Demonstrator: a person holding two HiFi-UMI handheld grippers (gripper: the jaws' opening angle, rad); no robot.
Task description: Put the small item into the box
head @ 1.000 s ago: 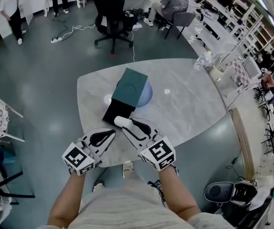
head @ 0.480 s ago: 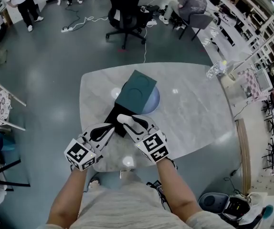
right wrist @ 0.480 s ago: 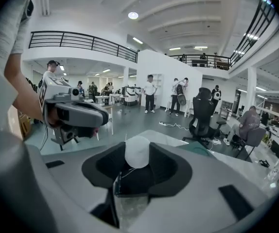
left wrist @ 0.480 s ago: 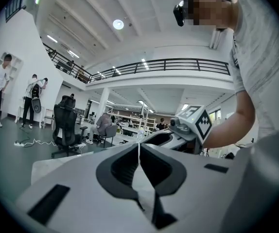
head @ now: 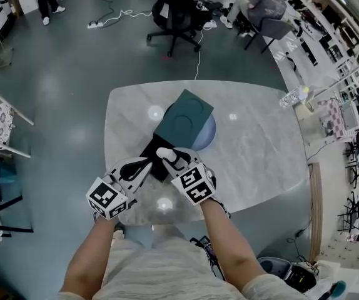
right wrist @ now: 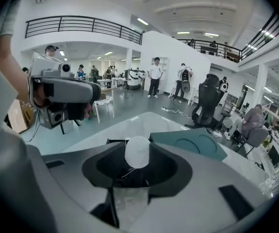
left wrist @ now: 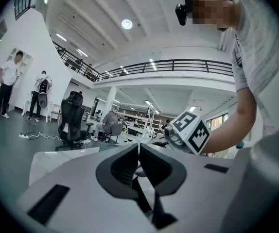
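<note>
— Well, is any writing showing up anywhere?

— None that I am managing to read. The marker cubes [head: 107, 199] on the grippers are carrying black-and-white square patterns, and the teal lid [head: 184, 119] is showing faint circle outlines, but no letters.

— How is the small item [right wrist: 138, 153] looking?

— It is looking white, rounded and a little cloudy, and something clear and crinkly is trailing back from it between the jaws.

— Where is it sitting?

— The right gripper [head: 165, 153] is pinching it at its jaw tips, with the jaws standing fairly wide around it. That gripper is tilting down over the near end of the black box [head: 148, 150]. I cannot tell whether the item is touching the box.

— And the box itself?

— It is lying open on the pale marble table [head: 261, 149]. The lid is leaning across its far end, over a round blue-grey dish [head: 208, 135].

— What is the left gripper [head: 146, 163] doing?

— Its jaws are pressing together with nothing between them. It is hanging just beside the right gripper, by the box's near left corner
</note>
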